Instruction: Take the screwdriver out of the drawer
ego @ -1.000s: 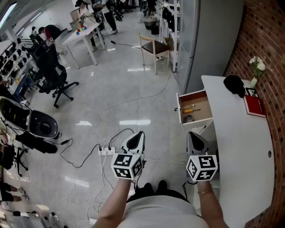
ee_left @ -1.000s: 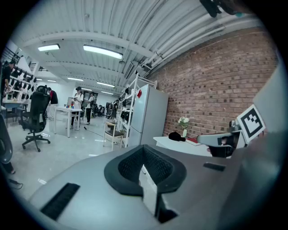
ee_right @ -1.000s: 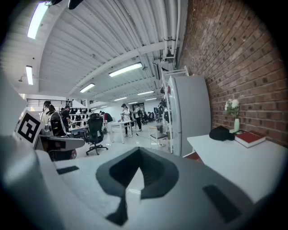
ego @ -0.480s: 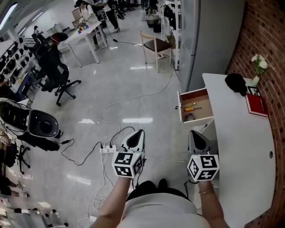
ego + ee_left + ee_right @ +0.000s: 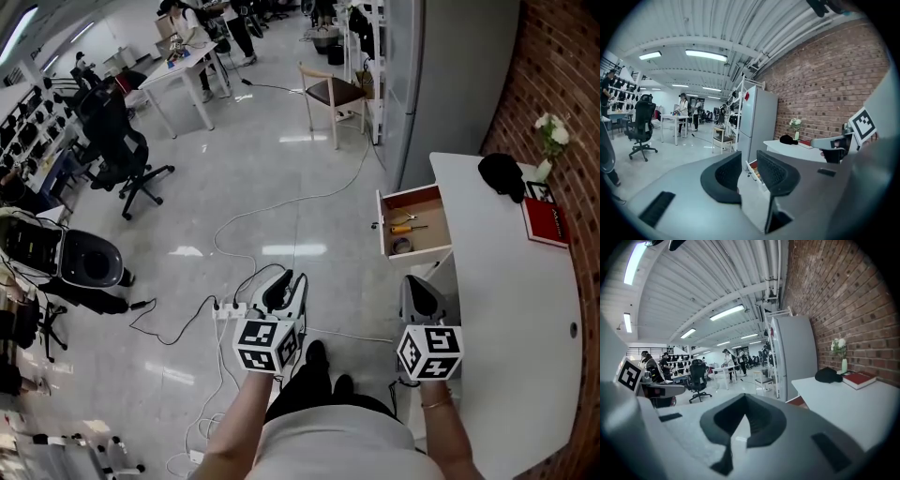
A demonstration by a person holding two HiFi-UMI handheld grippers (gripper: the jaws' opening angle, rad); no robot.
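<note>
A: Left gripper (image 5: 749, 171), fingers?
B: Spread and opening; nothing between them.
A: Right gripper (image 5: 740, 420)?
B: Fingers pressed together, empty.
A: Screwdriver (image 5: 405, 228)?
B: Lying in the open drawer (image 5: 427, 202), untouched. In the head view it sits at 12 o'clock from the right gripper and 2 o'clock from the left gripper, well apart from both.
A: Drawer?
B: Sticks out at 9 o'clock from the white desk (image 5: 506, 281).
</note>
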